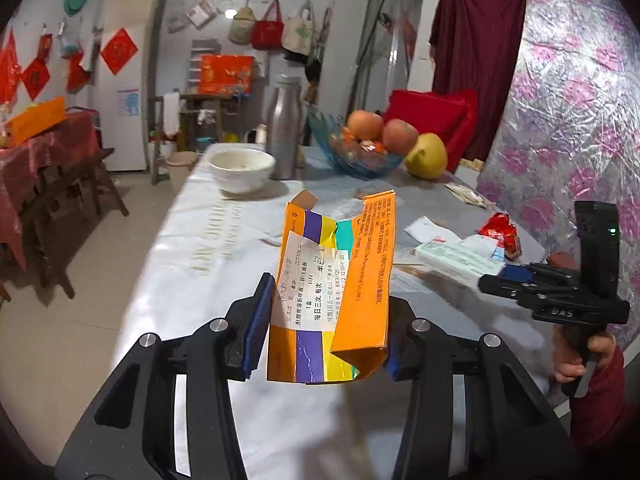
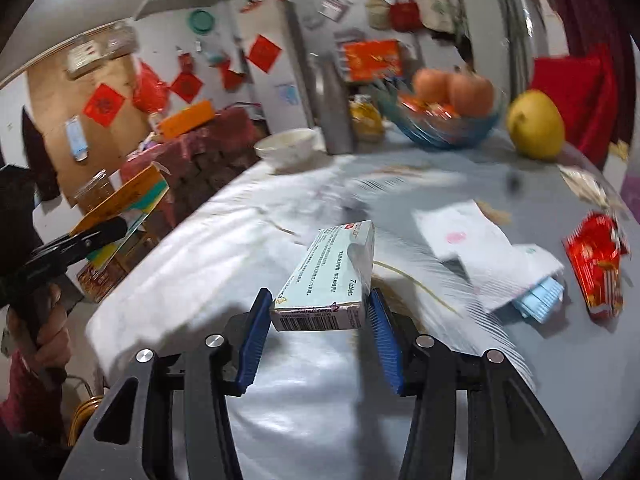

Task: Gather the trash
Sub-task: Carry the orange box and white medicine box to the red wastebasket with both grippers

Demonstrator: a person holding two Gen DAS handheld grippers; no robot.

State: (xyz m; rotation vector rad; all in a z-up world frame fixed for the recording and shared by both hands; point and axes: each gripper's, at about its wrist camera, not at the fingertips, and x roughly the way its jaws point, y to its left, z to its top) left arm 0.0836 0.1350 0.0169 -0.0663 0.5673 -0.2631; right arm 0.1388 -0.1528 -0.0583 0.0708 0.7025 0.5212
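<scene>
Left gripper (image 1: 326,328): fingers clamped on a torn orange carton (image 1: 340,292), flattened and ripped open, white pharmacy label facing up. Carton's long axis runs straight out along the fingers, far end sticking up past the tips, bottom edge back near the gripper body. It's lifted clear of the table (image 1: 208,240), not touching the cloth. From the right wrist view the same carton shows off to the left side, out past the table edge.

Right gripper (image 2: 320,316): fingers at mid width around a pale tablet box (image 2: 332,276), barcode end toward the camera. Left pad looks pressed on the box wall; right pad sits at or just beside the other wall, contact hard to call because of blur. Box axis also runs along the fingers, far end tilted up, seems off the tabletop, so I read it as gripped.

Remaining litter, all to the right of the right fingers and forward: white paper wrapper (image 2: 472,236) lying flat, blue-white packet (image 2: 540,296) tucked under its edge, red snack wrapper (image 2: 596,260) furthest right, near the table edge. So the right hand is much nearer to all three; the left is well apart.

Judgement: both hands are full, so the next step is prob. dumping. A beige bin (image 1: 182,168) stands on the floor beyond the table's far left corner, left of the left fingers. Left hand nearer.
</scene>
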